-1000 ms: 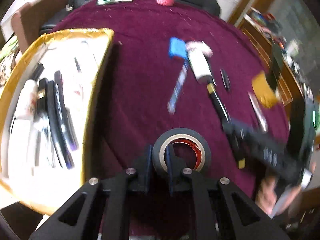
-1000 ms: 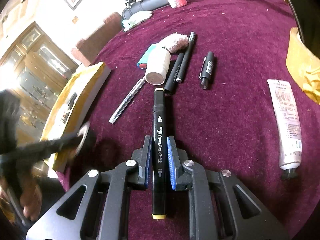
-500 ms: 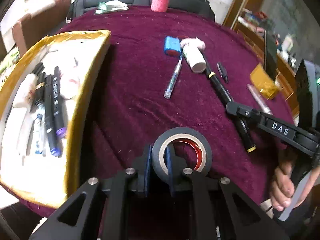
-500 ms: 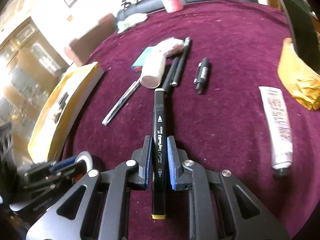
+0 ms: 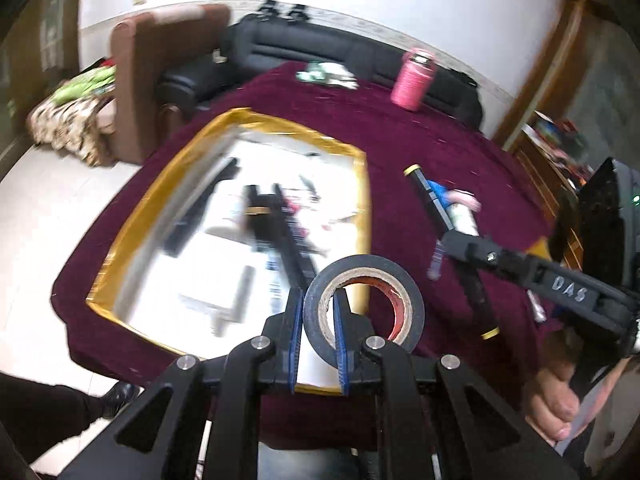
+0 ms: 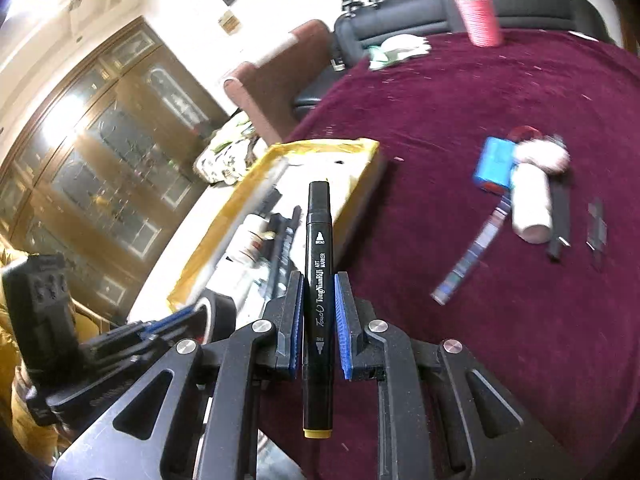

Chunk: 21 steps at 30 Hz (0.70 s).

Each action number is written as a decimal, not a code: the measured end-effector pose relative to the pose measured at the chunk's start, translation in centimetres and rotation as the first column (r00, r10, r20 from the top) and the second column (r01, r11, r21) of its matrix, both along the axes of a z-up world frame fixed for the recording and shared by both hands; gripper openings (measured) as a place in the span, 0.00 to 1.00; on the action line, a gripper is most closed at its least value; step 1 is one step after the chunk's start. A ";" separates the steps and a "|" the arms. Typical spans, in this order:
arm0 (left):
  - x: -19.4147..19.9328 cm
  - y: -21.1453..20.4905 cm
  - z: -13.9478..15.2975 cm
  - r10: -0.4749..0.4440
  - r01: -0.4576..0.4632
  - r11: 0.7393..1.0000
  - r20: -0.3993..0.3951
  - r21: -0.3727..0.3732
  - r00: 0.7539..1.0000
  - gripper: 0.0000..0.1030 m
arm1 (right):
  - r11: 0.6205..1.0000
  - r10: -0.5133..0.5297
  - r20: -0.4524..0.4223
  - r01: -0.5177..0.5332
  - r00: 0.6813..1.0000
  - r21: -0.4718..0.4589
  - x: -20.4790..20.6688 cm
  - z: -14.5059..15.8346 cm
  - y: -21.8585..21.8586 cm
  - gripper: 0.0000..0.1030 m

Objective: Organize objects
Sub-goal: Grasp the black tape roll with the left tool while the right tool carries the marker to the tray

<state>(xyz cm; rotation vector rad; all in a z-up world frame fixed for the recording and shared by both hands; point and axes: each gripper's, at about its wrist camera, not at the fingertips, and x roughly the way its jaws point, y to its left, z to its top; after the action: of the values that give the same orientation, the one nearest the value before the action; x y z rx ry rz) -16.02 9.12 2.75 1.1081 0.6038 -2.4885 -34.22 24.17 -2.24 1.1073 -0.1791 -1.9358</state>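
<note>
With my left gripper (image 5: 316, 330) pinching the wall of the light, stiff tape roll (image 5: 363, 305) above the gold-rimmed tray (image 5: 362, 184), my right gripper (image 6: 318, 316) clamps the slick, rigid marker (image 6: 319, 280) at mid-barrel, which I judge balanced.

The desk (image 6: 500, 120), draped in maroon cloth, carries a gold-rimmed tray (image 5: 360, 184) at left of frame, a pink cup (image 6: 480, 16) at top, and a blue box (image 6: 494, 160), white tube (image 6: 532, 208) and pens (image 6: 560, 216) at right.

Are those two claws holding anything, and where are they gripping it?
Left gripper pinches the black tape roll across its wall. Right gripper clamps the black marker around mid-barrel.
</note>
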 end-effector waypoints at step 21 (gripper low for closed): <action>-1.7 -1.8 -4.0 -0.037 0.048 0.997 0.173 -0.058 0.984 0.12 | 0.986 0.002 0.038 -0.009 0.999 0.166 -6.2 -4.0 -13.4 0.15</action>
<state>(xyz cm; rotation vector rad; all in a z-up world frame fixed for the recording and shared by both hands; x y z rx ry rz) -17.70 7.30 -1.20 1.3074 0.4548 -2.3972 -40.47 10.79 -6.24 1.2522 -0.0356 -1.9534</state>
